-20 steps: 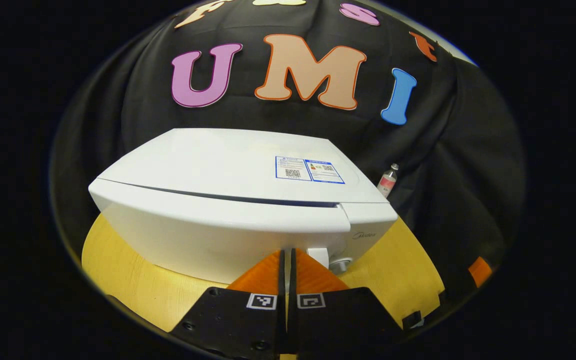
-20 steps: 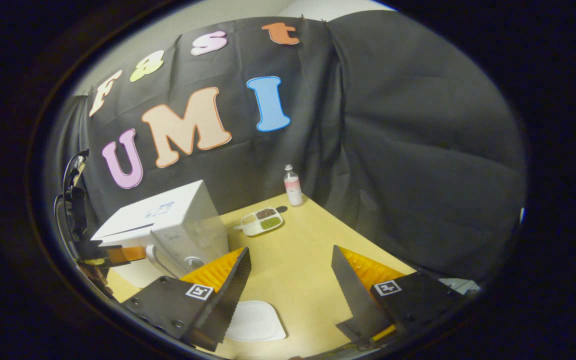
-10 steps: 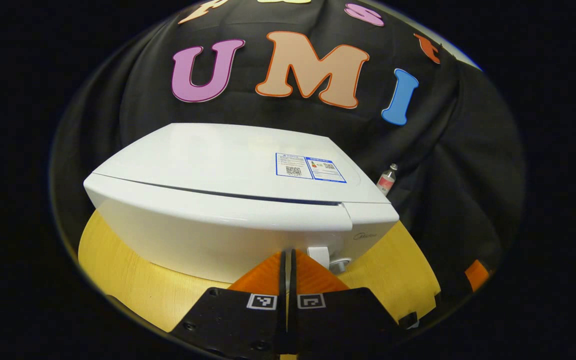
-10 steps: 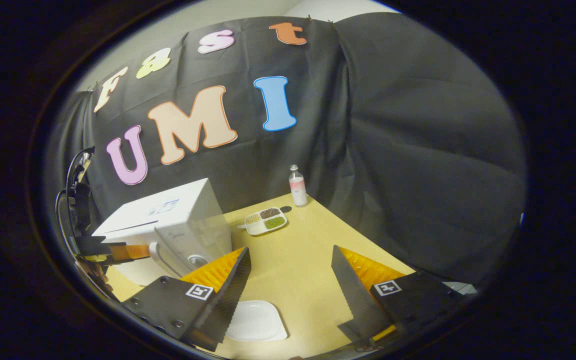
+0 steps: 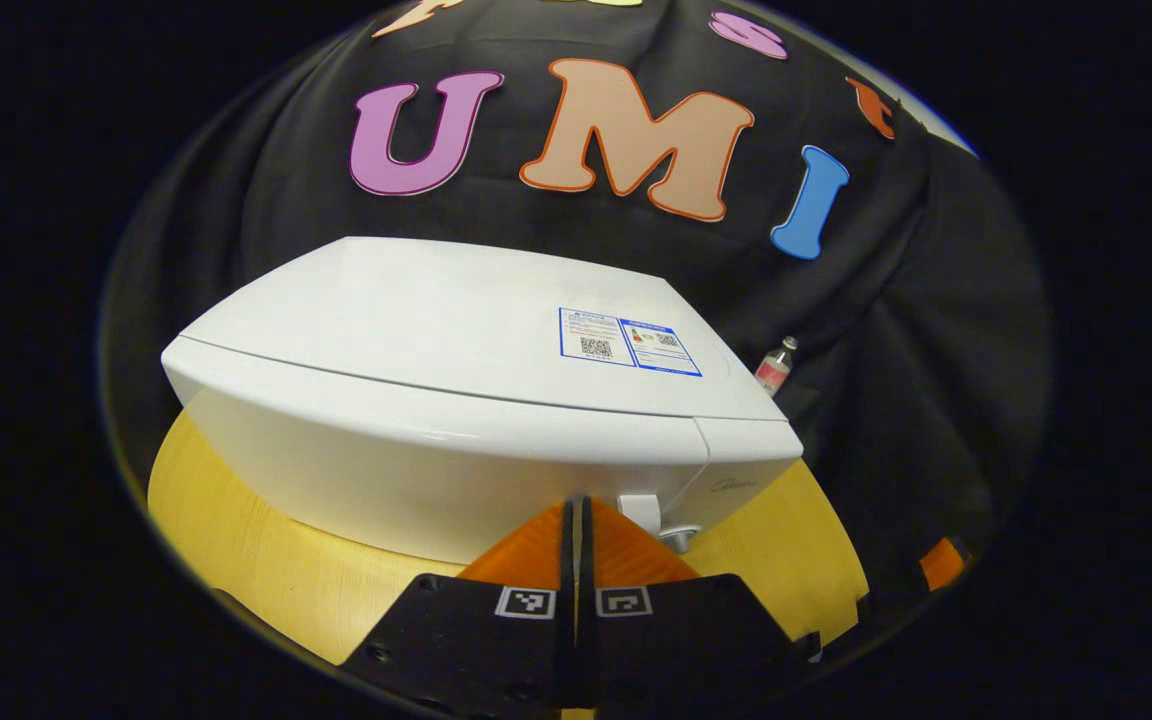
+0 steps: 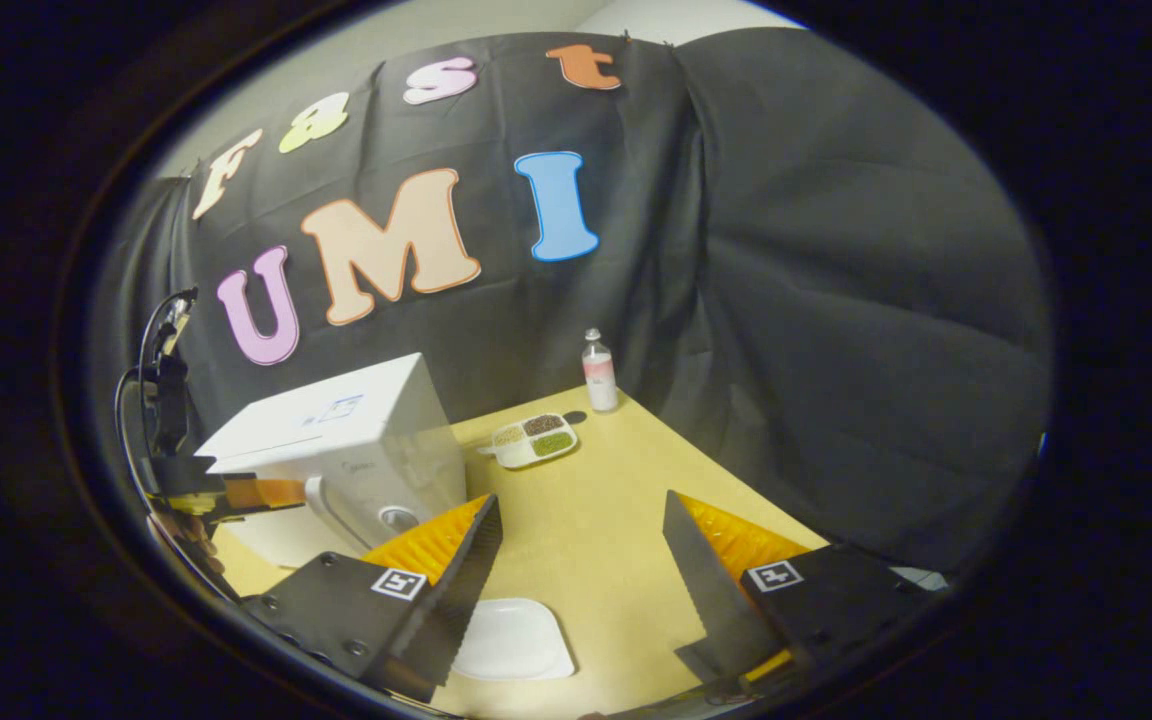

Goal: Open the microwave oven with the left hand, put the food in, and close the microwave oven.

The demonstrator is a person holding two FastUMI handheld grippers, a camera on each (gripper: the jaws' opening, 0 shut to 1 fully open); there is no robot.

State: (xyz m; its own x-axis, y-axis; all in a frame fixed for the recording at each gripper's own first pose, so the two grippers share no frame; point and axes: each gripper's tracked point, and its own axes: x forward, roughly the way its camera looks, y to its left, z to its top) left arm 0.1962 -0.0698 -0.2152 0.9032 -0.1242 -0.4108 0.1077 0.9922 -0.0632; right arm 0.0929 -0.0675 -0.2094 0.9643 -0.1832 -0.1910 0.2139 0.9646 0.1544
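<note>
Pink-labelled bottle (image 6: 597, 372) just behind divided food tray (image 6: 534, 441)

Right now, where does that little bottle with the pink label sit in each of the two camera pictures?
Left gripper view: the bottle peeks out at right, behind the white microwave oven, against the black cloth.
Right gripper view: the bottle stands upright at the table's far corner, above centre, beside a divided food tray.
Shared landmark: the microwave oven.

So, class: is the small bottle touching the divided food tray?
Apart. The right gripper view shows the bottle standing behind the divided food tray, with a strip of bare table between them.
</note>
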